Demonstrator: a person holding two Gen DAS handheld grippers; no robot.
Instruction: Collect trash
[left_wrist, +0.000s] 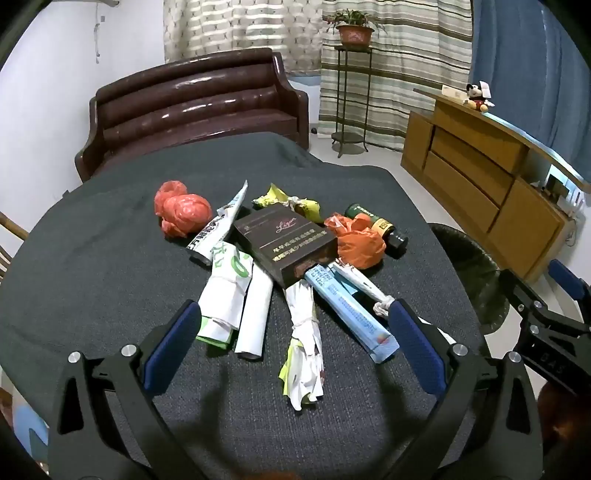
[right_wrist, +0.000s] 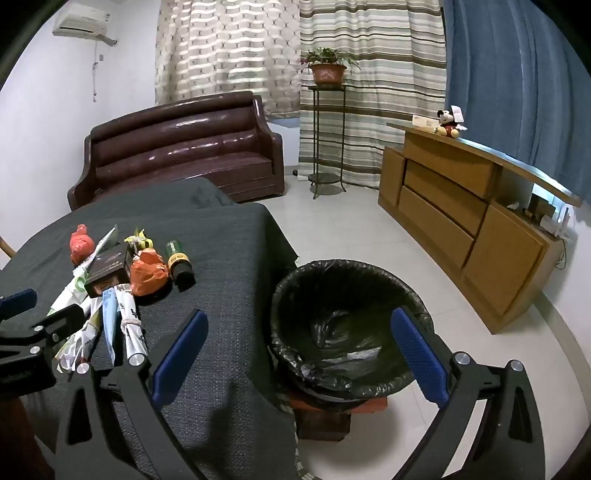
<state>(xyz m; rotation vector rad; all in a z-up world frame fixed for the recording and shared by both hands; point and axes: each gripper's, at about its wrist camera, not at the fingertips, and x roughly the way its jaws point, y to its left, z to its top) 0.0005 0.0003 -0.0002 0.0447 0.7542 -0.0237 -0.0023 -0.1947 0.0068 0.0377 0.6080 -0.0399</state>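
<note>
In the left wrist view, the left hand-held gripper (left_wrist: 291, 332) stands wide apart and holds nothing; the pile of trash (left_wrist: 280, 258) lies just ahead, its near ends between the fingers, on the bench (left_wrist: 92, 277) with dark cloth.

In the right wrist view, the right hand-held gripper (right_wrist: 299, 343) also gapes, empty, above the bench edge beside the black-lined bin (right_wrist: 351, 332). A brown sofa (right_wrist: 177, 147) stands behind.

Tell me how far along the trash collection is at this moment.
Done: nothing visible; the black-lined trash bin shows only its liner. In hand: nothing; the left gripper and right gripper are both open and empty. Left: the whole pile on the dark grey tablecloth, including the dark brown box, crumpled red plastic bag and light blue carton.
</note>
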